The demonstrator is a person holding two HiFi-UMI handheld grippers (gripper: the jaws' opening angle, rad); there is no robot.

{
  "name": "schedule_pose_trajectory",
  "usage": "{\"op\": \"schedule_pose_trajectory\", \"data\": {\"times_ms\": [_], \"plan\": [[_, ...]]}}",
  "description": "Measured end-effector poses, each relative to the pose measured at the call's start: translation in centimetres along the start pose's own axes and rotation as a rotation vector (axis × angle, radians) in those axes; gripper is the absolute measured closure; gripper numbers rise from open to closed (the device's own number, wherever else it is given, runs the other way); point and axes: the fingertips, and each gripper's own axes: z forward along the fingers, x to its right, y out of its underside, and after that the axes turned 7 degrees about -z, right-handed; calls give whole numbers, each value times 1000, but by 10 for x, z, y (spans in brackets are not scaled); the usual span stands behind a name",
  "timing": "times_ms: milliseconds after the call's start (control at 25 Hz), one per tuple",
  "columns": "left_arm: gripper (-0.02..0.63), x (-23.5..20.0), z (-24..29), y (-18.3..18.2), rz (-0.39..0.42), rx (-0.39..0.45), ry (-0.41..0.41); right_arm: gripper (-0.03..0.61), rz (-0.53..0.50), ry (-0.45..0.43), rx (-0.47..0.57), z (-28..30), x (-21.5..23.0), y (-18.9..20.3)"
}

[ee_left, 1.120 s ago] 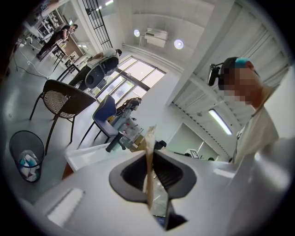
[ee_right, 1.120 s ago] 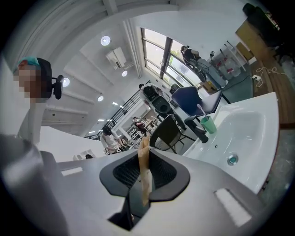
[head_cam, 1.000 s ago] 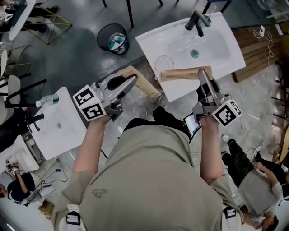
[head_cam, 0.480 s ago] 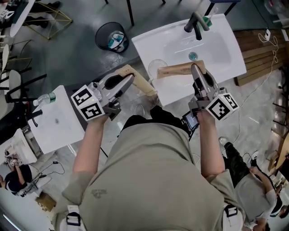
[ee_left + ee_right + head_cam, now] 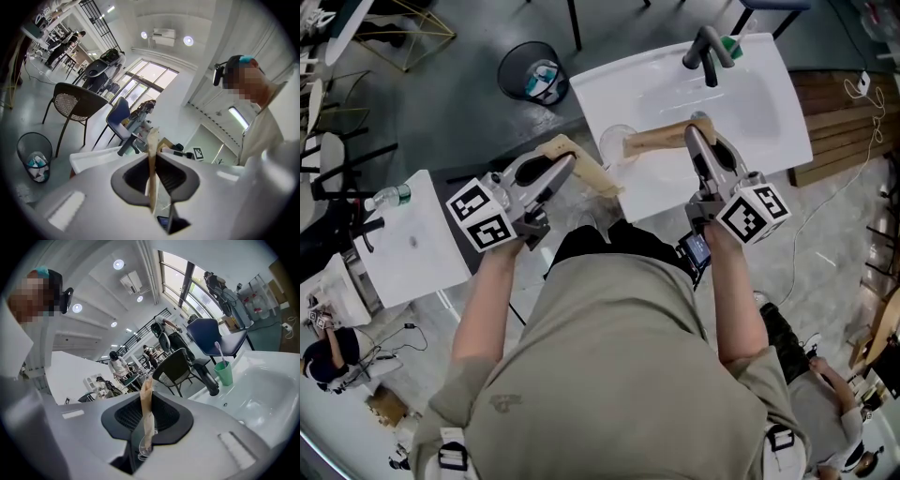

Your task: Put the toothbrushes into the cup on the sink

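I hold one tan paper-wrapped toothbrush in each gripper. My left gripper (image 5: pixel 565 171) is shut on one wrapped toothbrush (image 5: pixel 592 172), just off the sink's near left corner; in the left gripper view that wrapper (image 5: pixel 152 164) stands edge-on between the closed jaws. My right gripper (image 5: pixel 699 133) is shut on the other wrapped toothbrush (image 5: pixel 661 139), which lies level over the white sink (image 5: pixel 769 103). Its free end sits beside a clear glass cup (image 5: pixel 617 143) on the sink's left rim. In the right gripper view this wrapper (image 5: pixel 146 416) is pinched between the jaws.
A black faucet (image 5: pixel 705 47) and a green cup (image 5: pixel 224 372) holding a toothbrush stand at the sink's back edge. A black waste bin (image 5: pixel 534 73) stands left of the sink. A second white slab (image 5: pixel 417 248) with a bottle lies at the left. Wooden planks (image 5: pixel 844 103) lie right.
My right gripper has carried its wrapped toothbrush left and farther over the sink, toward the glass cup. The left gripper has kept its place and its grip.
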Motion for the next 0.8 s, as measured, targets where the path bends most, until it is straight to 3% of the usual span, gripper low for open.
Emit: {"op": "schedule_pose_trajectory", "data": {"times_ms": [360, 800], "plan": [[580, -5, -1, 3, -6, -1, -17, 525, -53, -18, -14, 11, -1, 6], [580, -18, -7, 0, -21, -17, 18, 525, -171, 26, -61, 22, -16, 17]]}}
